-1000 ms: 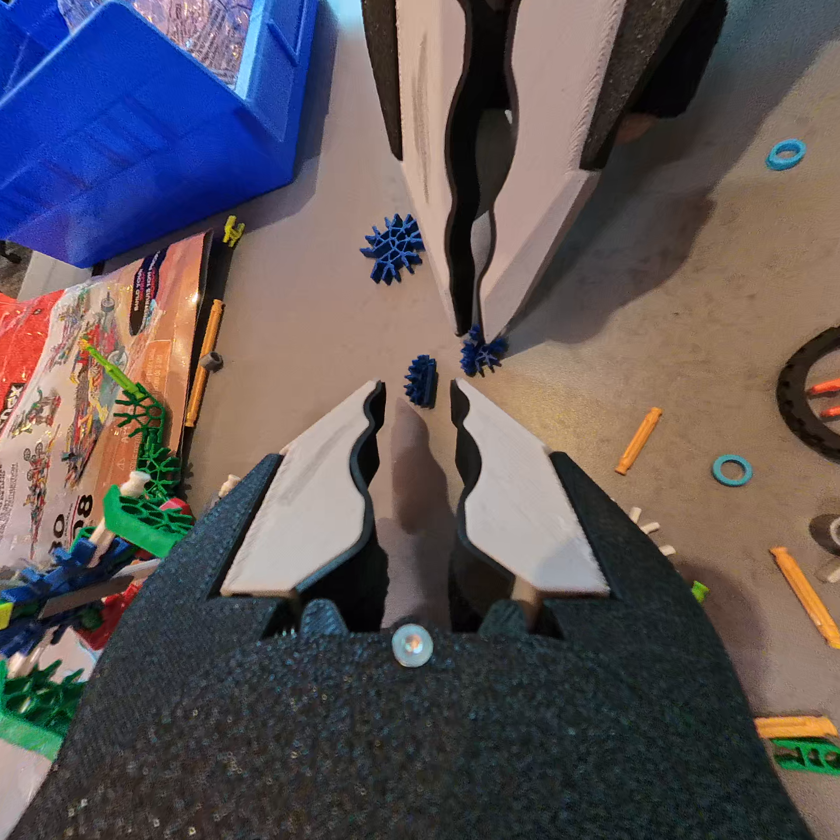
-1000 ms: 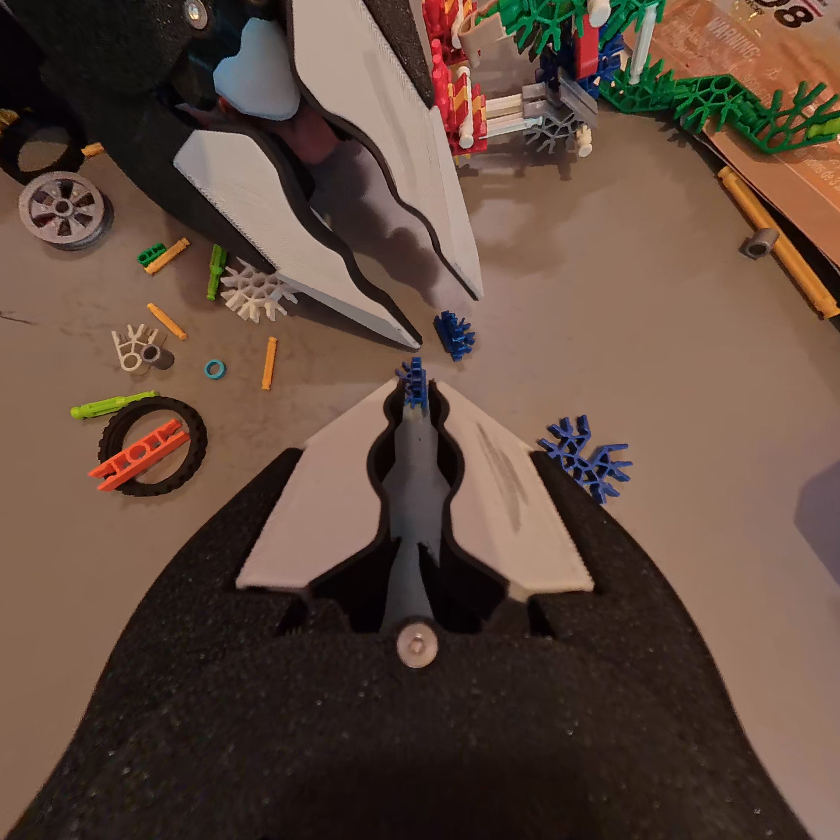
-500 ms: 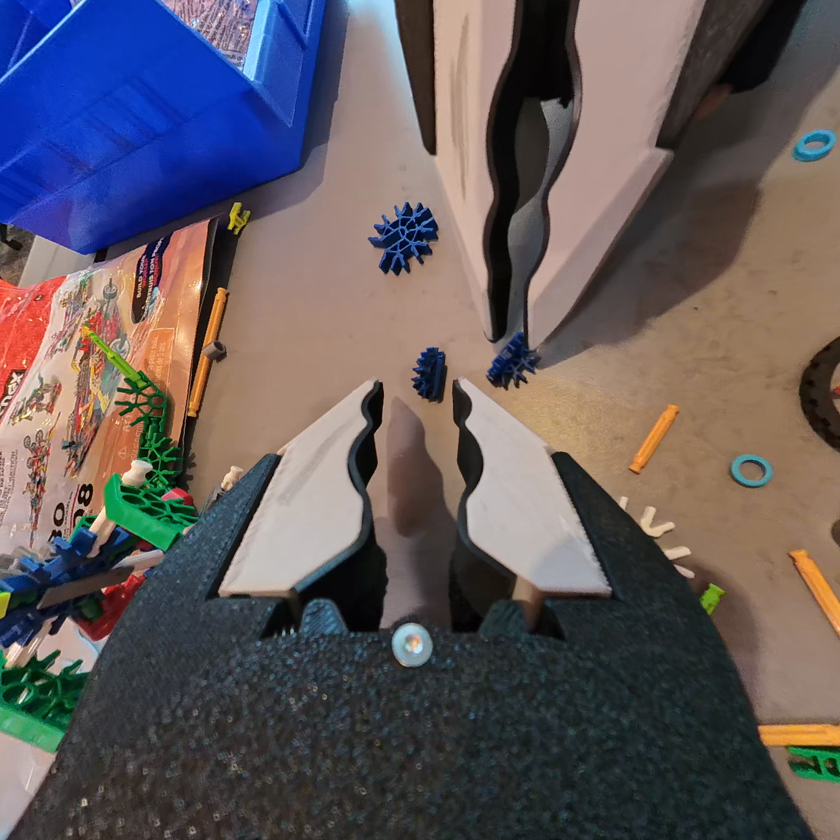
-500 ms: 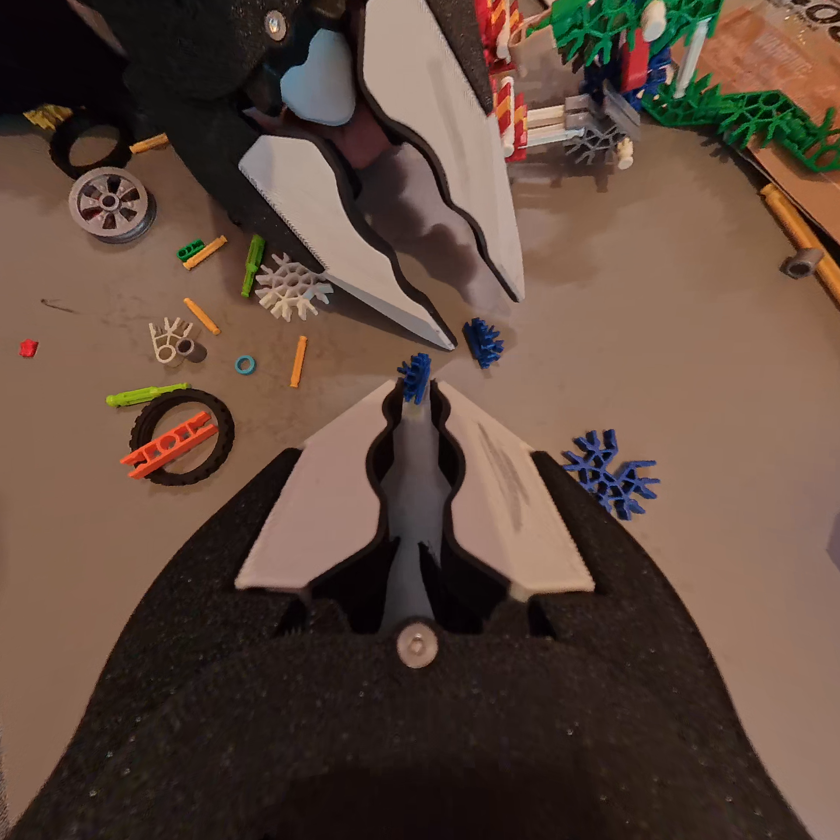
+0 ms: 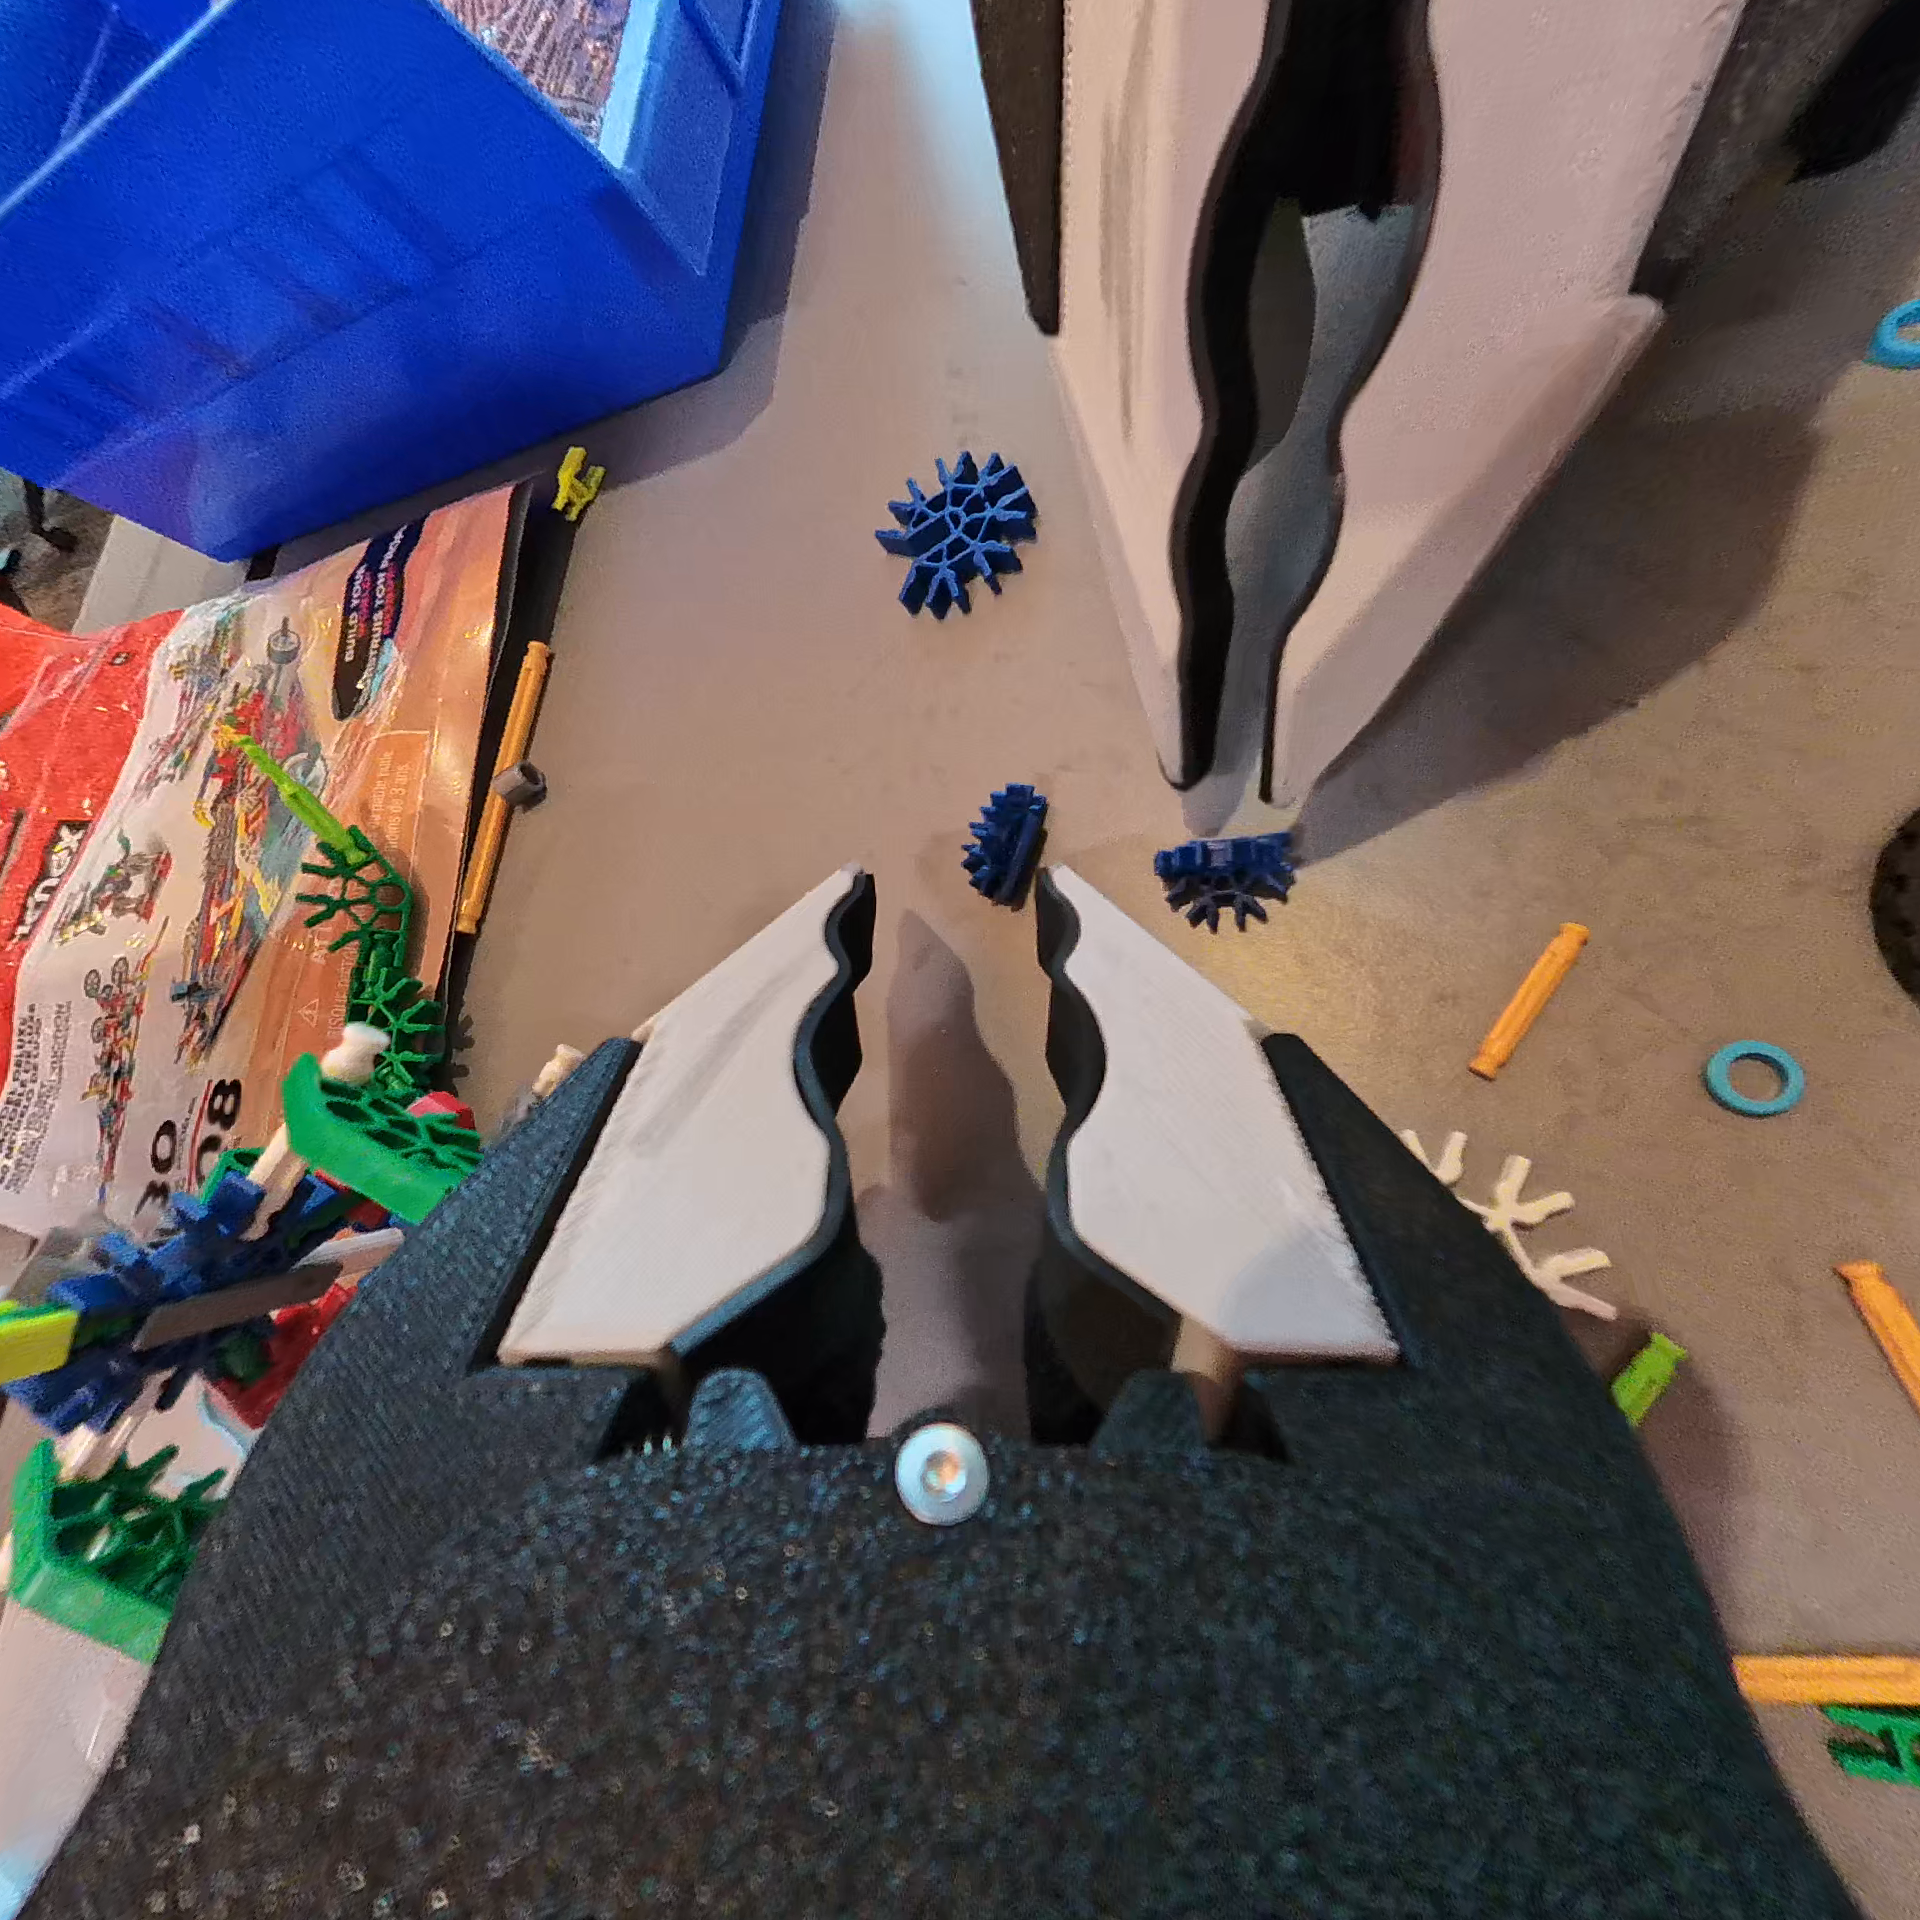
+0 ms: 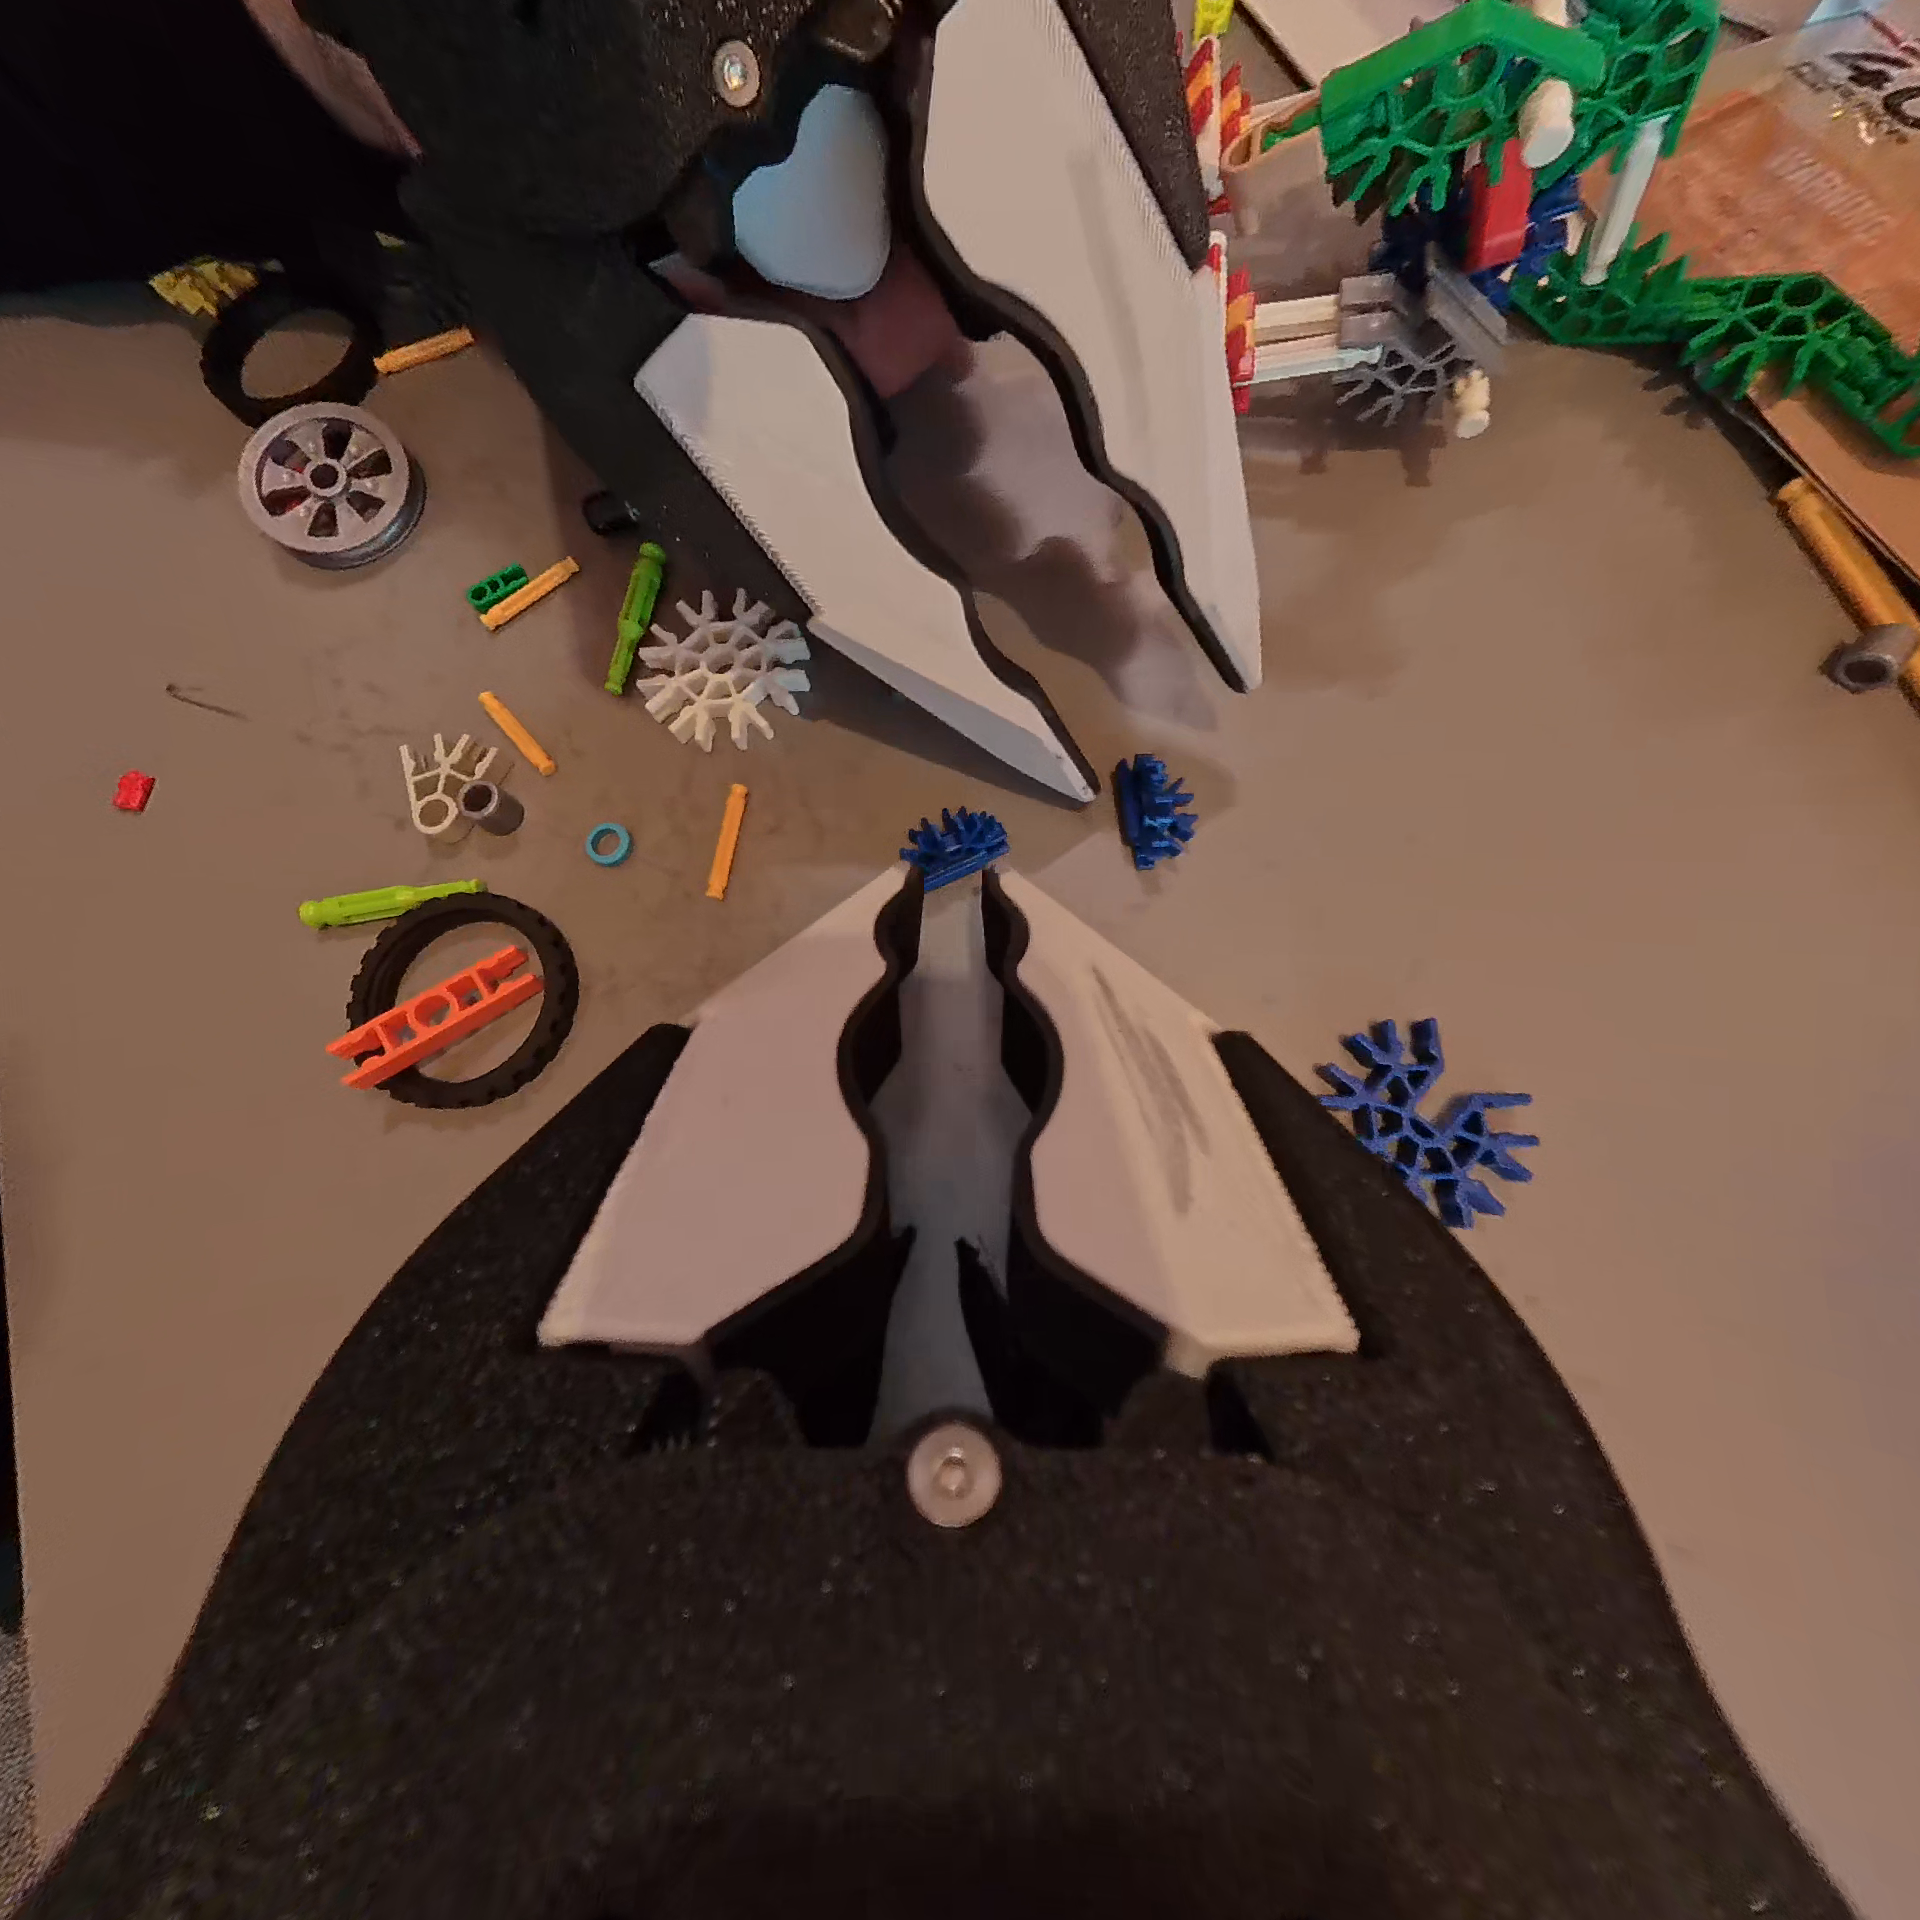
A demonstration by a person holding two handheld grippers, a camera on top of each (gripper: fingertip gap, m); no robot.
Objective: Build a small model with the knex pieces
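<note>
Presently the right gripper point(image 6: 954, 883) is clenched on a small blue connector point(image 6: 954, 840) at its fingertips. Left gripper point(image 5: 954, 894) stands released, holding nothing, with a second blue connector point(image 5: 1004, 844) lying on the grey table point(image 5: 727, 675) just beyond its tips, mid-surface.

Blue bin point(image 5: 312, 239), printed bag point(image 5: 229, 810), black tyre point(image 6: 462, 1000), grey wheel point(image 6: 330, 484)

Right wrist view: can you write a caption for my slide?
Right gripper pinches a small blue connector over the grey table; the open left gripper faces it.
</note>
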